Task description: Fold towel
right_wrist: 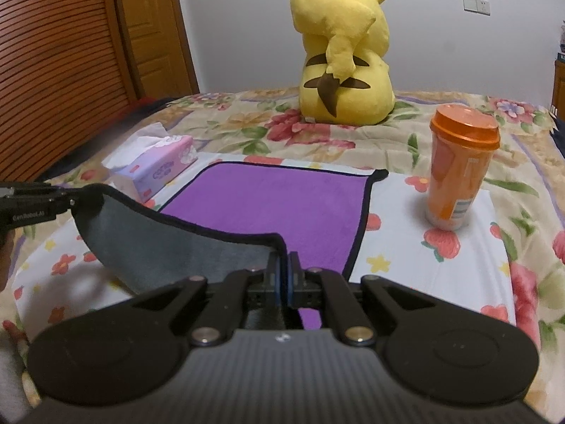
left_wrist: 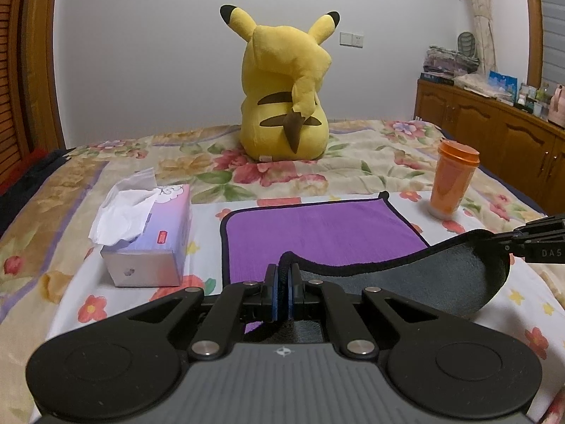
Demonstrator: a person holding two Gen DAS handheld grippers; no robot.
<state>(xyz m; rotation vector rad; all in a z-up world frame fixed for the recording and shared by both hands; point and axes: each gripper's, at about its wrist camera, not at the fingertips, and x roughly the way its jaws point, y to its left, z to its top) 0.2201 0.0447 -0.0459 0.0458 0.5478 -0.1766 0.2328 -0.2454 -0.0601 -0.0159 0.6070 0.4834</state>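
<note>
A purple towel (left_wrist: pixel 317 226) with a black hem and a grey underside lies on the flowered bed; it also shows in the right wrist view (right_wrist: pixel 275 198). Its near edge is lifted and turned over, so the grey side (left_wrist: pixel 423 275) faces up. My left gripper (left_wrist: pixel 284 268) is shut on the near left corner of the towel. My right gripper (right_wrist: pixel 284 258) is shut on the near right corner. Each gripper also shows at the edge of the other's view, the right gripper (left_wrist: pixel 512 238) and the left gripper (right_wrist: pixel 67 199), pinching the hem. The far half lies flat.
A tissue box (left_wrist: pixel 148 240) stands left of the towel. An orange lidded cup (right_wrist: pixel 459 169) stands to its right. A yellow plush toy (left_wrist: pixel 286 92) sits behind on the bed. A wooden cabinet (left_wrist: pixel 494 127) lines the right wall.
</note>
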